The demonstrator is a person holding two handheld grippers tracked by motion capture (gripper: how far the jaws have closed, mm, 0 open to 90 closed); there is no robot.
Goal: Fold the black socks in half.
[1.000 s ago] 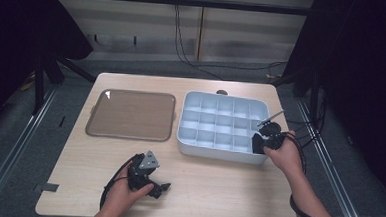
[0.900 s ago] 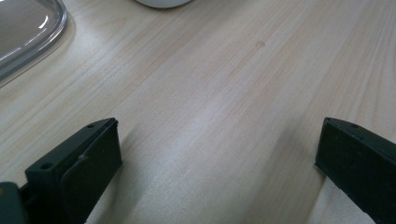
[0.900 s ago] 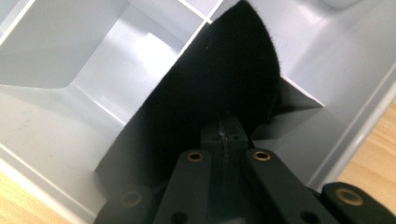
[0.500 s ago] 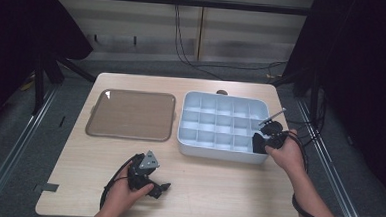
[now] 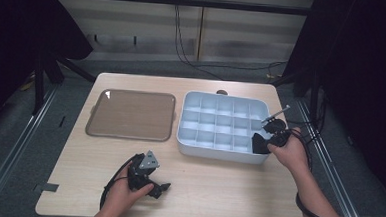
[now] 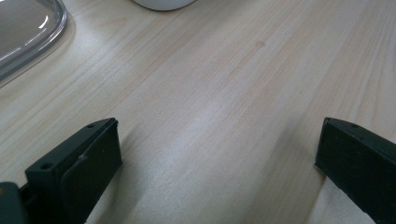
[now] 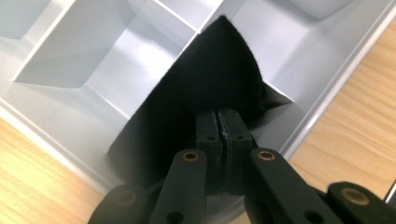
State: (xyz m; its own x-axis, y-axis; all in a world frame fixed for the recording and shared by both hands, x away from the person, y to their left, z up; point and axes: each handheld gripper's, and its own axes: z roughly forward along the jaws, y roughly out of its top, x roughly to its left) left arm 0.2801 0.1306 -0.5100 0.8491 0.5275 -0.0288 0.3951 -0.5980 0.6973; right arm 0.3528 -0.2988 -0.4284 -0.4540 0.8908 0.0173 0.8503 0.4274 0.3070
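A white tray [image 5: 195,143] divided into several compartments stands on the right half of the wooden table. My right gripper [image 5: 265,141] is at its near right corner, shut on a black piece of cloth [image 7: 205,88] that hangs over a corner compartment of the divided tray [image 7: 65,56]; the jaws [image 7: 218,122] are pressed together on the cloth's edge. My left gripper [image 5: 159,189] rests low over bare table near the front edge, open, with its jaws wide apart and nothing between them [image 6: 217,154].
A clear lid [image 5: 130,114] lies flat on the left half of the table, and its rim [image 6: 28,42] shows beside the left gripper. A small dark object [image 5: 222,92] sits behind the tray. Cables run over the floor beyond.
The right gripper with the black cloth has shifted only slightly at the tray's corner. The left gripper has stayed in place.
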